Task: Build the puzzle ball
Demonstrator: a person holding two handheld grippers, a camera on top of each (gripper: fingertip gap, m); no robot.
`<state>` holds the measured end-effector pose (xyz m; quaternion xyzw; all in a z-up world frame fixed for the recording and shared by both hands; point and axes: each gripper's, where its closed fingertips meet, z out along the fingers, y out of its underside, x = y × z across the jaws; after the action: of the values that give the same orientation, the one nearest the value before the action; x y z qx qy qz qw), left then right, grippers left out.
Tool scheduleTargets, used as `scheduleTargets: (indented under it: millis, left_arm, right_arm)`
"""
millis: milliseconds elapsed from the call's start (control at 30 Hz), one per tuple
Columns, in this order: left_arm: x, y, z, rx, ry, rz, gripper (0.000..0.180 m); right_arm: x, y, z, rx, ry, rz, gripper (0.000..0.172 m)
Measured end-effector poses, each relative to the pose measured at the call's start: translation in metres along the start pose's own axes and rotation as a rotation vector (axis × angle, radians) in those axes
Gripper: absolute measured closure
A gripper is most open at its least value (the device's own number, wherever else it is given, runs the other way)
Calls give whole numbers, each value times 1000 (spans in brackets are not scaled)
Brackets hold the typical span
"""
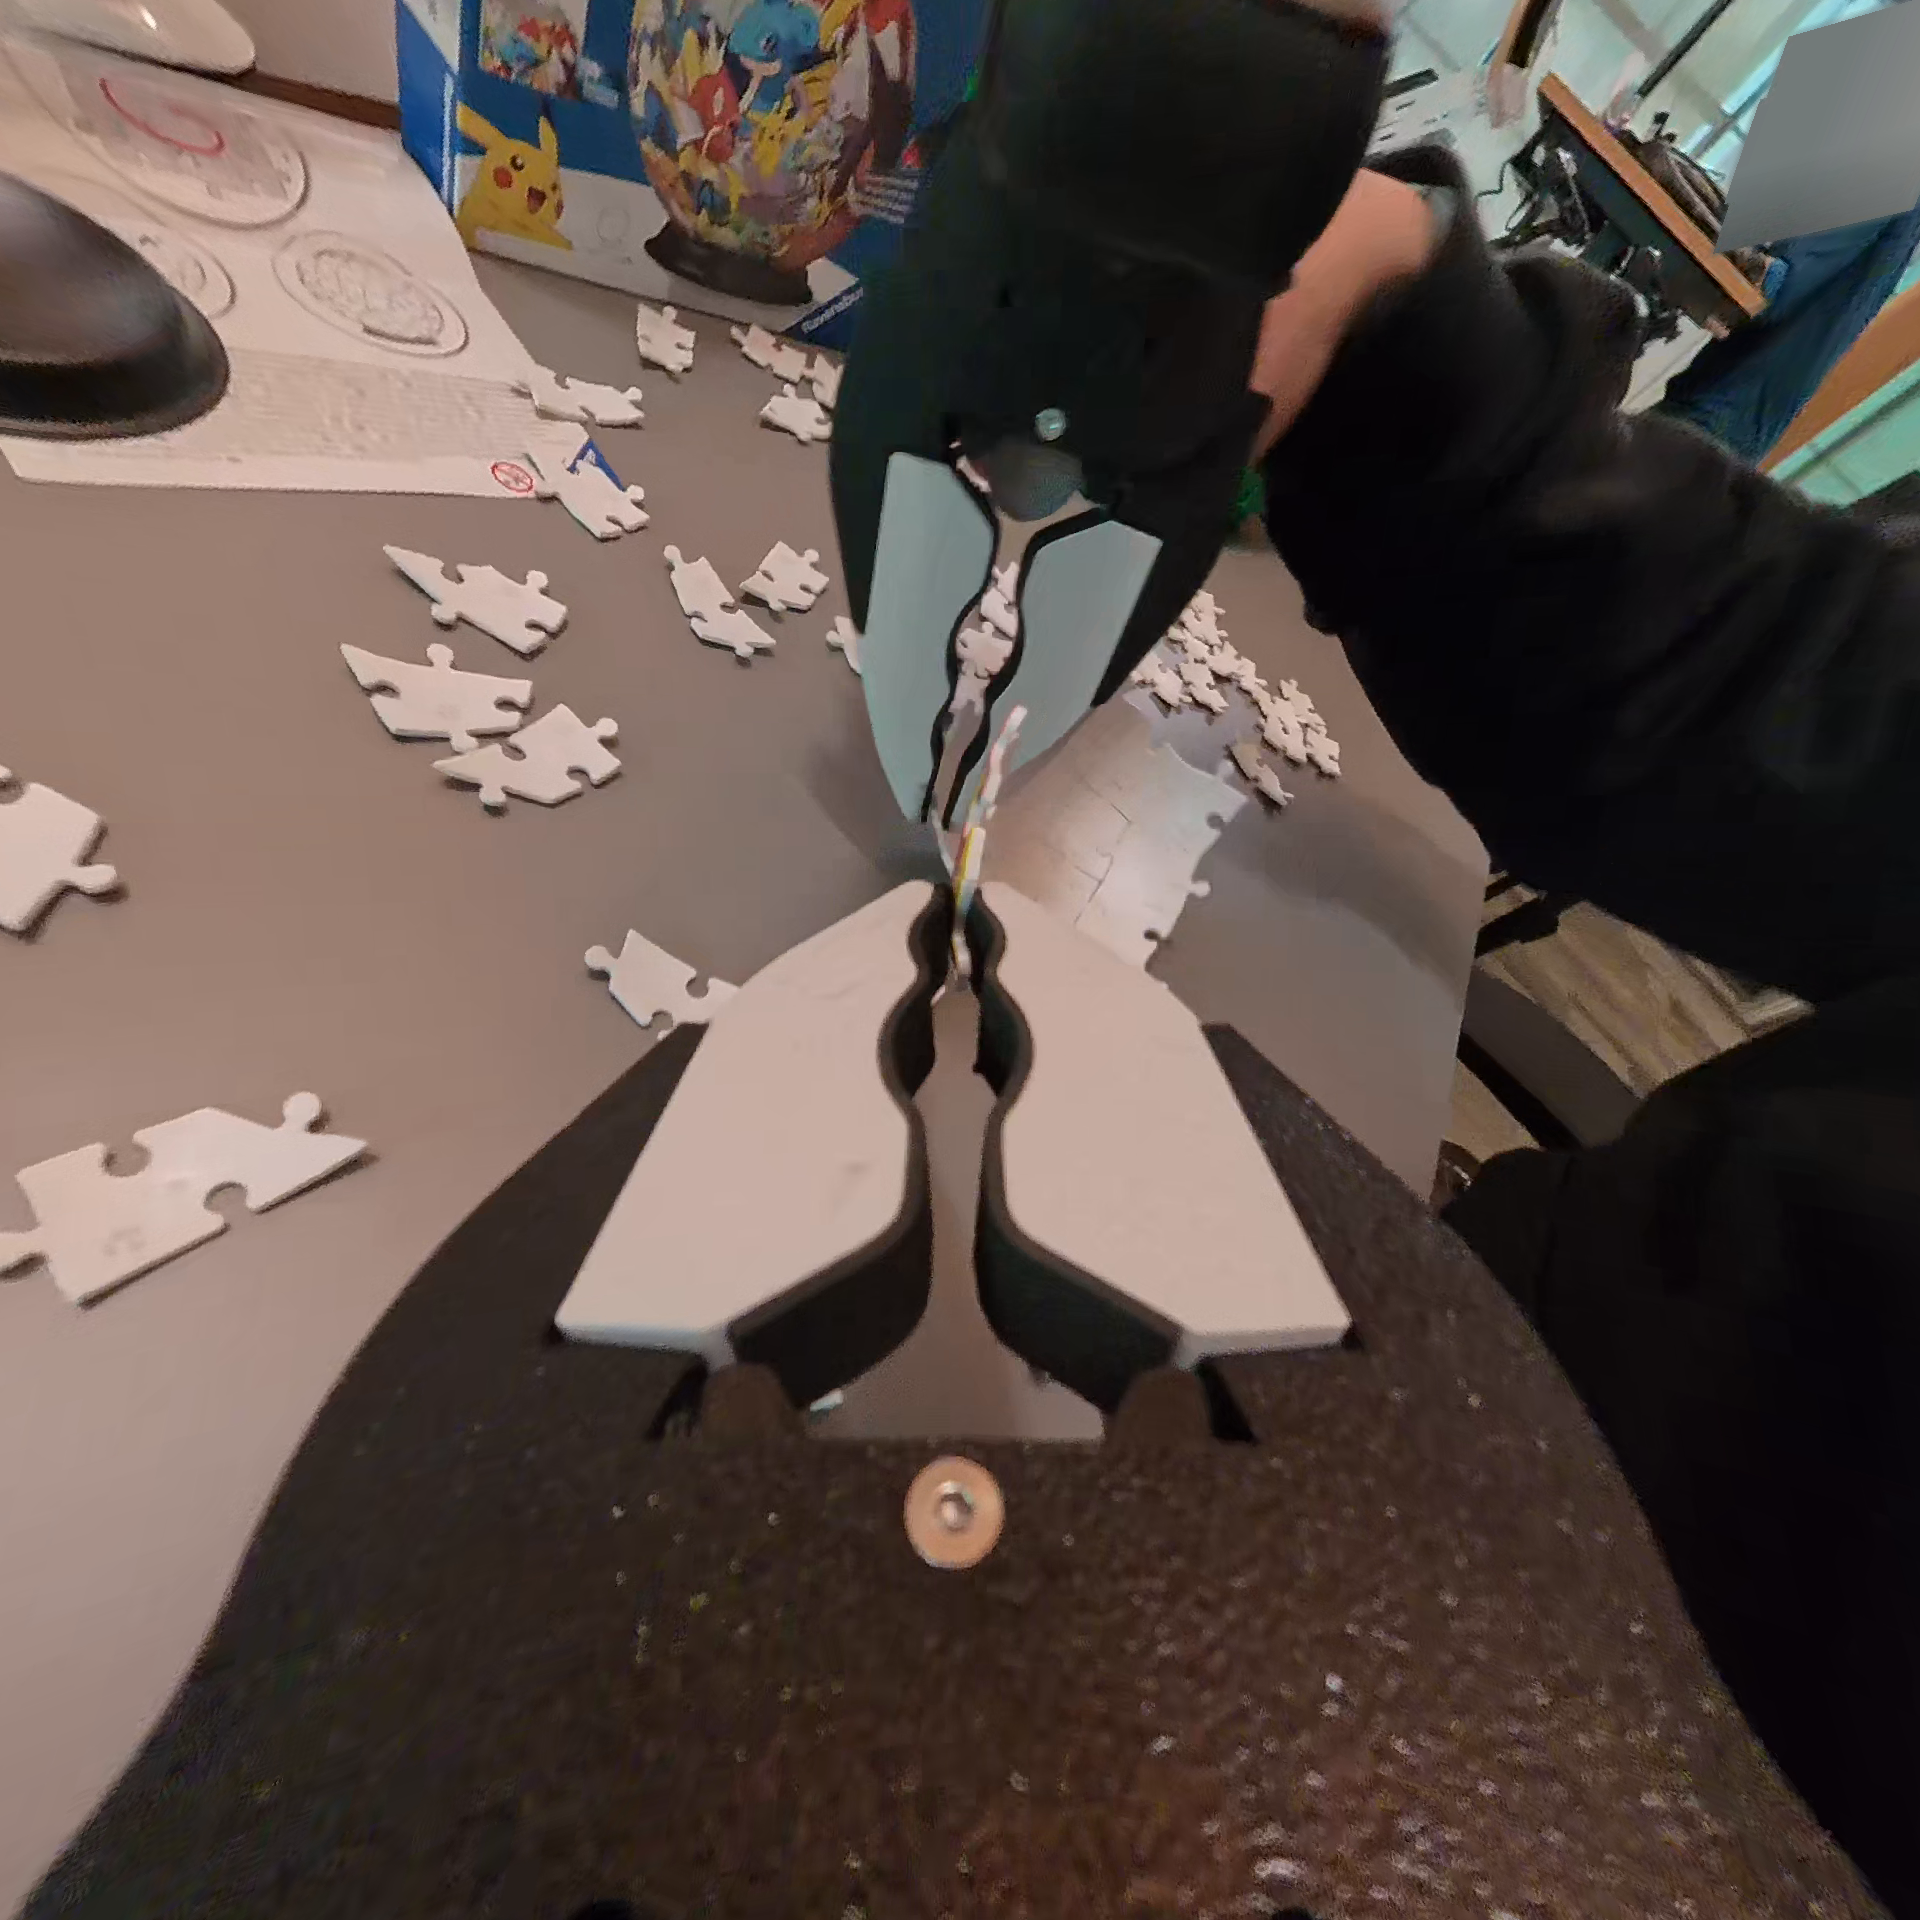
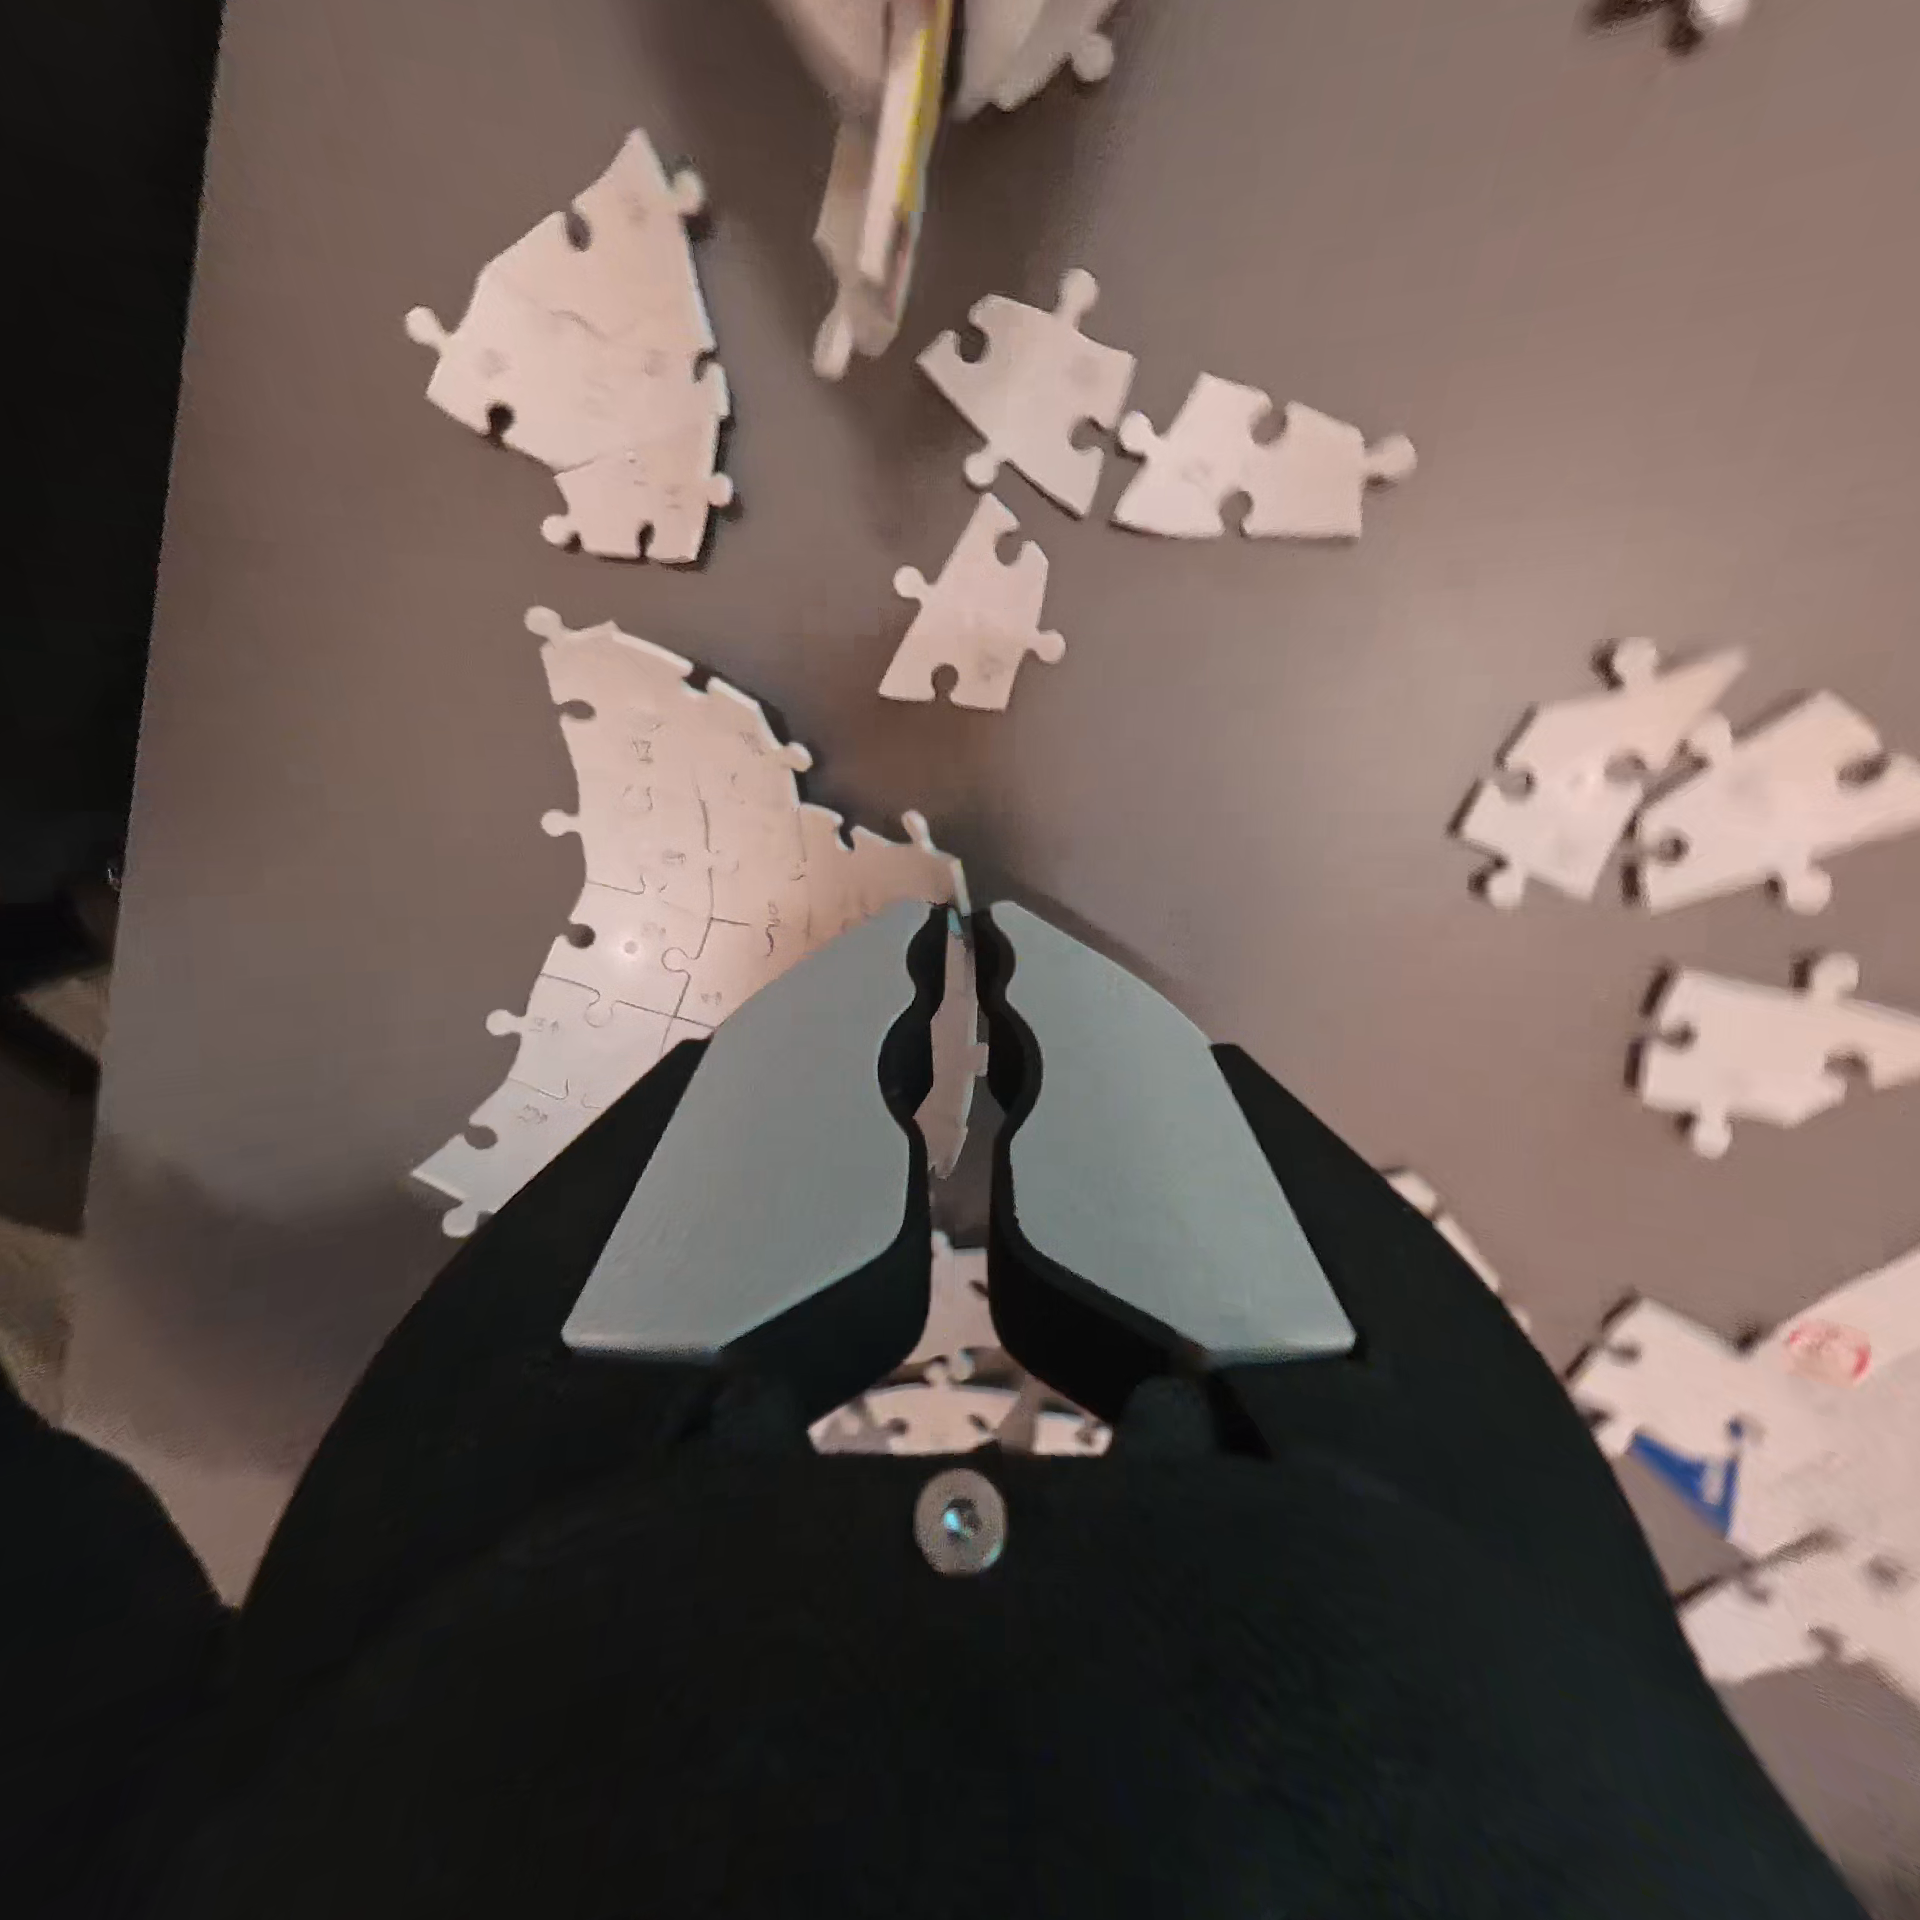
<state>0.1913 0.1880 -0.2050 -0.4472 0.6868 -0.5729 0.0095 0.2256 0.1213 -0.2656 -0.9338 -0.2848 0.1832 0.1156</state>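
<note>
My left gripper (image 1: 961,904) is shut on a puzzle piece (image 1: 977,831) that I see edge-on, with a coloured stripe along its rim; the piece sticks forward out of the tips. It also shows at the top of the right wrist view (image 2: 894,187). My right gripper (image 2: 961,914) is shut on the edge of a curved, joined section of white puzzle pieces (image 2: 665,914), which lies to its left on the grey table (image 2: 1247,727). In the left wrist view the right gripper (image 1: 940,810) comes down from above. Its tips are close beside the left gripper's piece, and the joined section (image 1: 1132,821) rises to the right.
Loose white puzzle pieces (image 1: 457,603) are scattered over the table, with a heap of small ones (image 1: 1247,686) at the back right. A puzzle box (image 1: 665,156), a paper sheet (image 1: 312,312) and a black round object (image 1: 94,322) stand at the far left. The table's edge (image 1: 1455,1039) runs at the right. There is about 10 centimeters between the tips of the two grippers.
</note>
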Motion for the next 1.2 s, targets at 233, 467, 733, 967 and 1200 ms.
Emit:
scheduleTargets:
  millis: [233, 467, 733, 967, 1200]
  left_arm:
    - [0, 8, 34, -68, 8, -160, 179]
    - [7, 14, 62, -131, -21, -205, 179]
    - [9, 30, 68, -246, -78, -213, 179]
    - [4, 36, 72, -322, -210, -176, 178]
    - [5, 35, 70, -321, -298, -202, 178]
  right_arm:
    - [-14, 16, -15, 13, 38, 253, 169]
    - [-13, 7, -7, 102, -2, 319, 168]
    - [-7, 7, -5, 204, -12, 354, 168]
    - [-6, 8, -4, 243, -20, 395, 168]
    - [-5, 6, -6, 267, -20, 429, 168]
